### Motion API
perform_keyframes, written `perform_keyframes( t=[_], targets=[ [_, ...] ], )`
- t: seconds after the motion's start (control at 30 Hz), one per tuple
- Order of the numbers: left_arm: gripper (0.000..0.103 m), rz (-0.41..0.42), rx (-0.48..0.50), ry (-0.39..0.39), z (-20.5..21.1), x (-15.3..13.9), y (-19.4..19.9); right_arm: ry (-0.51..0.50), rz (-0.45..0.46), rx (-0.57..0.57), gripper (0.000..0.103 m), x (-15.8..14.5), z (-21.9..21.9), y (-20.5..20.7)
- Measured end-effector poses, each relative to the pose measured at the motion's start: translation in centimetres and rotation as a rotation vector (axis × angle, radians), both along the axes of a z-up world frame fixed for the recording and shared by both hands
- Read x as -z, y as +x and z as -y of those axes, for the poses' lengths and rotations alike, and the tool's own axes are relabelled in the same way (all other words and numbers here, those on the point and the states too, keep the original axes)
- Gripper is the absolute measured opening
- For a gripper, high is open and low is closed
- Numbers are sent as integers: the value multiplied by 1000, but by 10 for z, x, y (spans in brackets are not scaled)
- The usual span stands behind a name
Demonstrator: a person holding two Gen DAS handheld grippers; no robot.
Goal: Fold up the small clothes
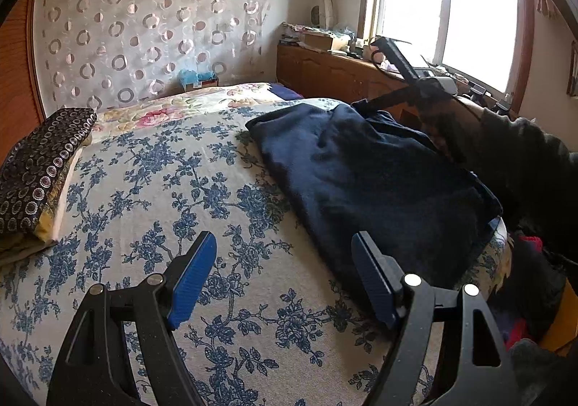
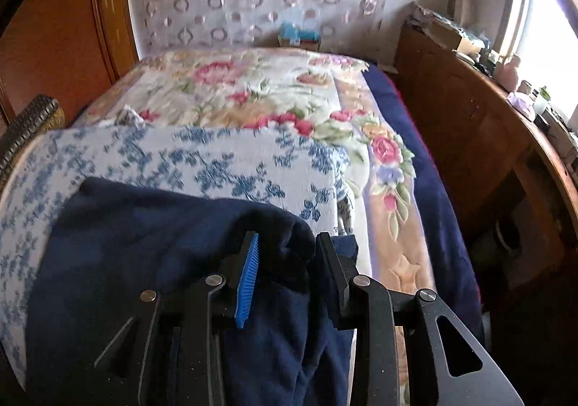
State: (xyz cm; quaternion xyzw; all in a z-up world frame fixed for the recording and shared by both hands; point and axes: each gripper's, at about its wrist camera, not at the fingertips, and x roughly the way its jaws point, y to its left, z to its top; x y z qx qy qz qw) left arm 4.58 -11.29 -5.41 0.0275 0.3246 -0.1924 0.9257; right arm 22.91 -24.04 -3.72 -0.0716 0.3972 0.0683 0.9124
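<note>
While no brand, label or readable writing shows on anything in either view, the count is plain: one dark navy garment (image 1: 365,171), two grippers, one bed (image 1: 155,196) under a white cover printed with blue flowers. That garment lies partly folded on the cover, toward three o'clock in the left wrist view and at about seven o'clock in the right wrist view, where one bunched edge rises between the fingers. Spread wide, the left gripper (image 1: 285,277) hangs just above the cover with nothing between its two blue pads; its right-hand finger (image 1: 375,283) sits by the near edge of the garment, and whether it touches cannot be told. Partly open, the right gripper (image 2: 285,270) straddles the bunched navy fold; the blue pad (image 2: 247,283) on one side stands clear of the cloth, while on the other side contact cannot be judged, so the cloth does not look clamped. From the left wrist, the right gripper appears as a dark shape at two o'clock, above the garment's far end, with a dark sleeve (image 1: 520,153) behind it. One folded dark cloth with ring patterns (image 1: 39,167) rests at nine o'clock. A pink-flowered blanket (image 2: 260,91) covers the bed's far part at twelve o'clock, and one window (image 1: 444,8) glows at one o'clock above a cluttered wooden cabinet (image 1: 325,73).
</note>
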Motion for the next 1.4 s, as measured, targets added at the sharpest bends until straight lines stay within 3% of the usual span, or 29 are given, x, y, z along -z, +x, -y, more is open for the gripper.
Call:
perform_keyframes(
  t=[0.03,0.07,0.17,0.3,0.33,0.43,0.57,0.77,0.97,1.13,1.27,1.33,1.4],
  targets=[
    [78,-1,2,0,0,1,0,-8,-7,-3,28,3,0,4],
    [78,-3,3,1,1,1,0,-9,3,-12,4,2,0,5],
    [78,-13,9,3,3,3,2,-18,118,-21,4,-9,1,3],
    [78,-18,22,12,7,4,2,-17,161,137,4,-18,19,5],
    [78,-18,24,14,7,4,2,-36,142,172,8,-17,23,9],
    [78,-27,30,16,9,5,2,-58,108,184,35,-15,31,16],
    [78,-32,36,28,13,6,1,-2,109,143,35,-22,44,-9],
    [78,-35,40,18,17,6,1,8,109,8,35,-17,47,-105],
    [78,-54,51,14,22,8,2,51,64,-51,35,-7,66,-183],
    [77,-35,53,2,24,3,-1,57,24,-52,35,-7,76,-203],
    [62,-66,85,-6,30,7,0,58,-33,-55,35,-2,90,-209],
    [60,-82,97,-5,34,9,0,67,-50,-66,35,-4,95,-209],
    [60,-93,105,4,37,12,0,72,-59,-92,25,-8,98,-210]
  ],
)
